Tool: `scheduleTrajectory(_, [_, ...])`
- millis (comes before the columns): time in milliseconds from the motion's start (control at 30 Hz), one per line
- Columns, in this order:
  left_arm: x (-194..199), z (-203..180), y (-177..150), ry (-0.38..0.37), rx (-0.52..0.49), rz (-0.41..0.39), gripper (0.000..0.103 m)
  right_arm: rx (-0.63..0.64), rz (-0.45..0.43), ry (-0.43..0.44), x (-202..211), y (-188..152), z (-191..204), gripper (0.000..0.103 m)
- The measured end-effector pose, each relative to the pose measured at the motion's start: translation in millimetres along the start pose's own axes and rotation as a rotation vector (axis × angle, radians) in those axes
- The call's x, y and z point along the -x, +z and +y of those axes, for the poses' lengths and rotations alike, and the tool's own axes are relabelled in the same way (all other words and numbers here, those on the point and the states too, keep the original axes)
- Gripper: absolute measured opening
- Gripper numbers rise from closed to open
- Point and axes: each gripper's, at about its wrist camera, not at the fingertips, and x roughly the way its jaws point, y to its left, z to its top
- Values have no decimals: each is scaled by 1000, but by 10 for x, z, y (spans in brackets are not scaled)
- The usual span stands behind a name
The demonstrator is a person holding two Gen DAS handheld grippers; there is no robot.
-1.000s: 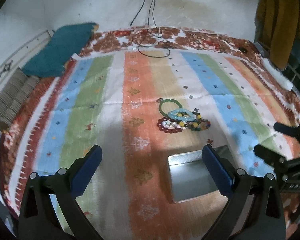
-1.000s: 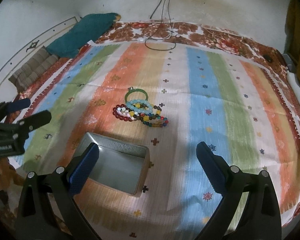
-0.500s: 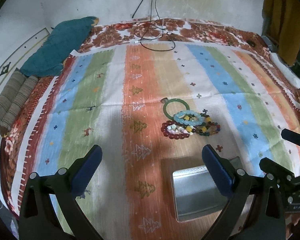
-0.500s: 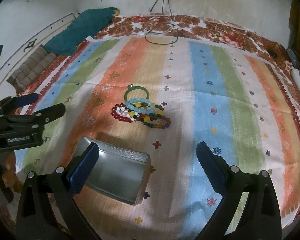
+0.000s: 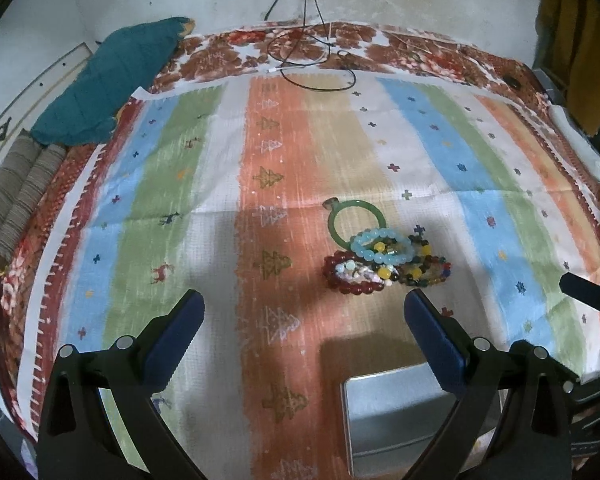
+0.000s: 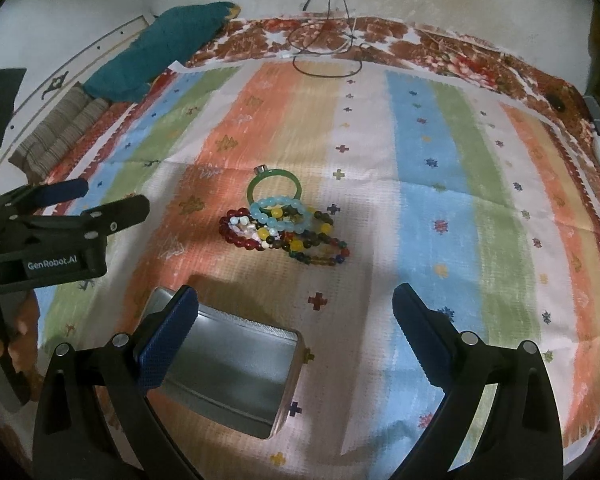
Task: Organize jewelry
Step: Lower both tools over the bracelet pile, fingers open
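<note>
Right wrist: 2 tools gape, bracelets (image 6: 282, 230) apparently touching.

Both looking forward and down from just above the striped cloth's (image 5: 204, 184) near edge, left one further left. Sharing the bracelet pile (image 5: 384, 256) mid-cloth, the metal tin (image 6: 228, 368) up close, far wall behind.

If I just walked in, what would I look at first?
Probably the pile of bead bracelets in the middle of the striped cloth, with a green bangle lying at its far edge. Next, the empty open metal tin sitting nearer, in front of the pile. Both open claws, left claw and right claw, hang above the cloth, holding nothing.
</note>
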Motion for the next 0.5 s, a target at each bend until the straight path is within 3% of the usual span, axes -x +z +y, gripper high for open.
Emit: scheduleTrajectory(500, [-327, 21, 178, 33, -12, 48, 97, 42, 49, 4, -222, 147, 54, 99])
